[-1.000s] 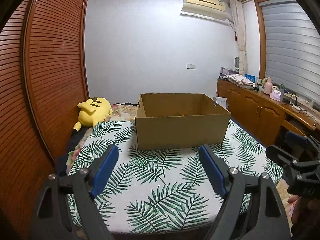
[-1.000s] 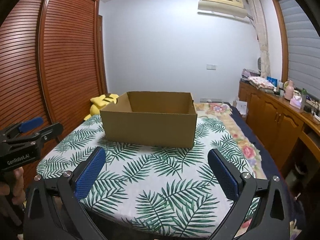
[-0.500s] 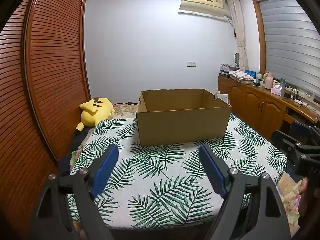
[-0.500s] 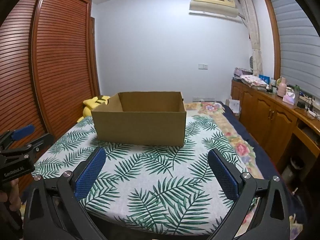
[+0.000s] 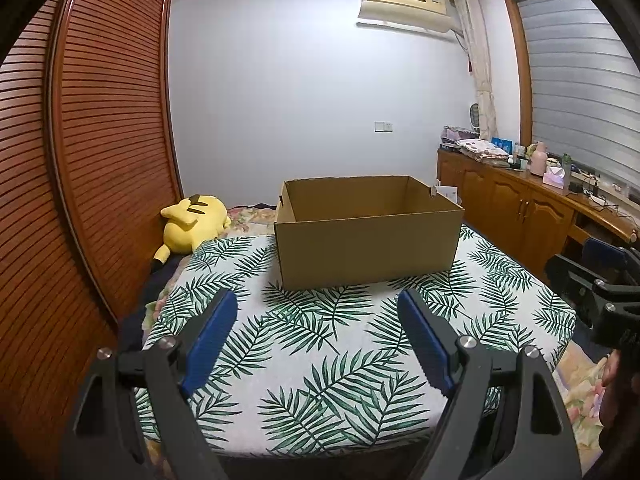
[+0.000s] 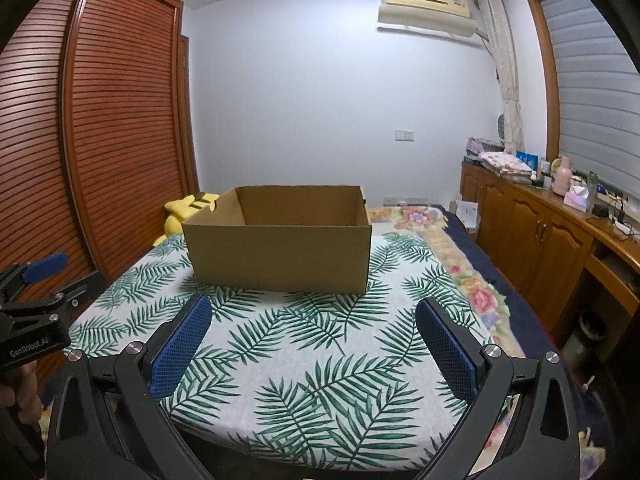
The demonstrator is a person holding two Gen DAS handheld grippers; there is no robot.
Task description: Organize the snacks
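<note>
An open cardboard box (image 5: 368,232) sits mid-frame on the palm-print bed (image 5: 320,360), straight ahead of both grippers, long side facing them. Left gripper (image 5: 318,344) and right gripper (image 6: 316,344) both have fingers apart, empty (no snacks visible; neither clearly nearer).

Left tool (image 5: 318,338) spread wide, right tool (image 6: 314,346) spread wide, both holding nothing

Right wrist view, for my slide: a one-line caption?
Open right gripper faces a cardboard box on the leaf-print bed.
</note>
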